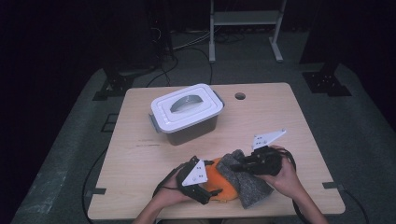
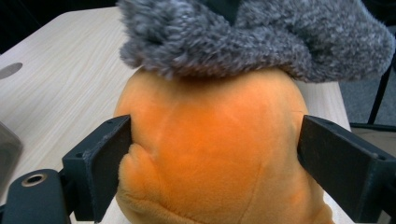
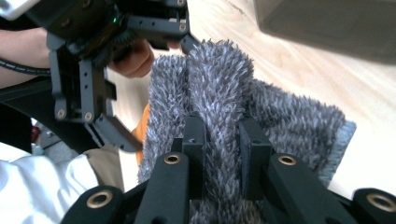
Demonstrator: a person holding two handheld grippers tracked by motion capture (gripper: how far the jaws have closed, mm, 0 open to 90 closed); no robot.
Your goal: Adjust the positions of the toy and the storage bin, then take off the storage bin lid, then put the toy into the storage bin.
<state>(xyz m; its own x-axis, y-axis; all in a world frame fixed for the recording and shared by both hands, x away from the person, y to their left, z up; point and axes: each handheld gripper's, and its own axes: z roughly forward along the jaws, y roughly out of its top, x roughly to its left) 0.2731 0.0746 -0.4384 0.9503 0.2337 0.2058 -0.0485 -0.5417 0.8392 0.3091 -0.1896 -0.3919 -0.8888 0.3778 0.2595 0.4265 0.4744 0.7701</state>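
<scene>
High view, item one: orange plush toy point(image 1: 215, 183), lying near the front edge of the surface point(image 1: 140, 158), half under a grey fuzzy cloth point(image 1: 247, 179). My left gripper point(image 1: 198, 179) brackets the toy; in the left gripper view its jaws stand wide on either flank of the orange body point(image 2: 210, 154), the left one denting the pile, the right one at the toy's edge. I judge this a steadying hold, keeping the toy from sliding while the cloth is pulled.

Item two: the cloth, draped over the toy's top point(image 2: 261, 42). My right gripper point(image 1: 245, 164) has its jaws nearly together, pinching a raised fold of it point(image 3: 223, 140), presumably to lift or draw it across the toy.

Item three: lidded plastic box point(image 1: 187, 112), white lid on, standing well apart toward the back of the surface, untouched.

Writing: no brand, label or legible text on any item.
</scene>
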